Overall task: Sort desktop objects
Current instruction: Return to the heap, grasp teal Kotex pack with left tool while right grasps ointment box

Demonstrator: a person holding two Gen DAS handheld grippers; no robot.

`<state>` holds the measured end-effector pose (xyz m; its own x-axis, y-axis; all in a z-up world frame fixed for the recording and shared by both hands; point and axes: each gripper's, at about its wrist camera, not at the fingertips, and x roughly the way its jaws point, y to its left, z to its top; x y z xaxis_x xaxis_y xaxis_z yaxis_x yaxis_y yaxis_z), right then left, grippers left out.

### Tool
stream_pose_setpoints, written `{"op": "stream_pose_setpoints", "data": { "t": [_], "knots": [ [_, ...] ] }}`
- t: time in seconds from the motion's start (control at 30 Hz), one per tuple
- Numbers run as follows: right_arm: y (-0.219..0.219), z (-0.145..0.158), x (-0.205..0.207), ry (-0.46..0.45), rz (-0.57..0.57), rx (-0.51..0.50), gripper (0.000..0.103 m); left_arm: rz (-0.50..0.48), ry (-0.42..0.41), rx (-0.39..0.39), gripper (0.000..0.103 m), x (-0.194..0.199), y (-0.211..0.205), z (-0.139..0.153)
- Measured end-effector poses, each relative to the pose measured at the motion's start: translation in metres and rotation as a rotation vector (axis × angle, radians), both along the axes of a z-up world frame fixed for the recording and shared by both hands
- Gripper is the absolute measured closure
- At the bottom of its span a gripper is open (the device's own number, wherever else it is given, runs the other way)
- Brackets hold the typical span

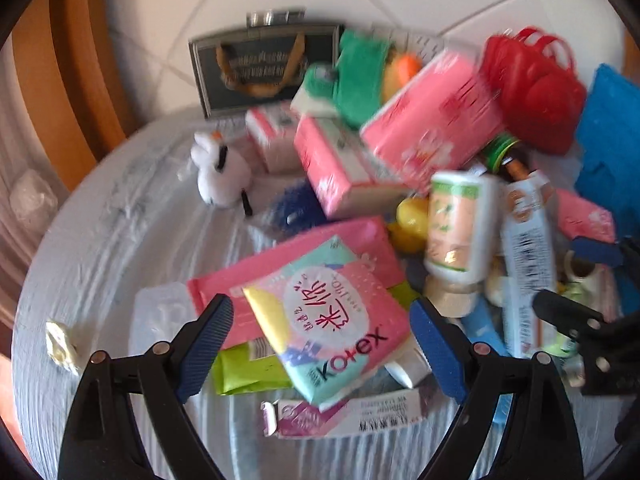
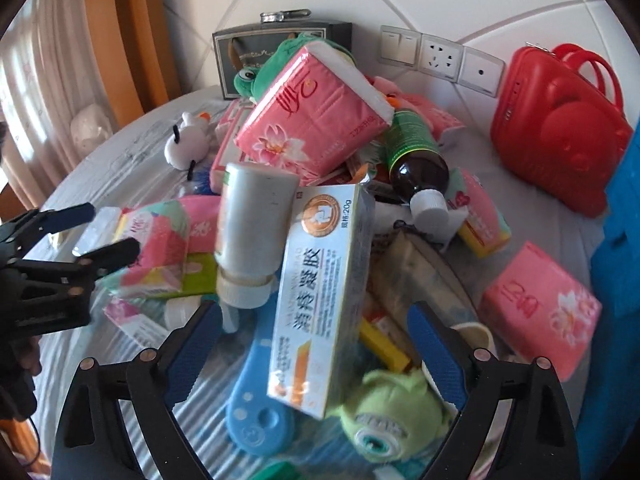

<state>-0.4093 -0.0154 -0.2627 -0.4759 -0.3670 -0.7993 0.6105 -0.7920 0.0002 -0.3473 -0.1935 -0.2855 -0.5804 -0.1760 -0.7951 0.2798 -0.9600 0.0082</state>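
A heap of small goods lies on the white covered table [image 1: 120, 240]. My left gripper [image 1: 320, 340] hangs open just above a pink and mint Kotex pack [image 1: 332, 320], one finger on each side and neither pad pressing it. In the right wrist view my right gripper [image 2: 316, 340] is open around the lower end of a tilted silver medicine box [image 2: 320, 300], with gaps on both sides. A white bottle [image 2: 252, 232] leans upside down beside the box. Each gripper also shows at the edge of the other's view, the left gripper [image 2: 100, 232] and the right gripper [image 1: 580, 280].
Pink tissue packs [image 2: 316, 116], a brown bottle [image 2: 416, 160], a green one-eyed plush [image 2: 384, 412], a snowman plush [image 1: 220, 168] and a frog plush [image 2: 256, 76] crowd the heap. A red case [image 2: 560, 128] and a blue crate [image 2: 624, 220] stand right. A dark bag [image 1: 264, 72] leans against the wall.
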Motion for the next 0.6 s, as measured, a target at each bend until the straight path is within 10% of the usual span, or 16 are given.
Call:
{"op": "stream_pose_setpoints", "data": {
  "t": [0.4,0.5,0.6],
  "knots": [
    [-0.039,-0.041,-0.014,0.033,0.047,0.123,0.016,0.027,-0.054,0.06,0.008,-0.026,-0.005,-0.043],
    [-0.042,-0.046,-0.016,0.072,0.012,0.199,0.049,-0.036,-0.033,0.066,0.027,-0.021,-0.002,-0.039],
    [-0.035,-0.039,-0.017,0.044,0.02,0.163,0.05,-0.087,-0.022,0.054,0.046,-0.009,-0.001,-0.031]
  ]
}}
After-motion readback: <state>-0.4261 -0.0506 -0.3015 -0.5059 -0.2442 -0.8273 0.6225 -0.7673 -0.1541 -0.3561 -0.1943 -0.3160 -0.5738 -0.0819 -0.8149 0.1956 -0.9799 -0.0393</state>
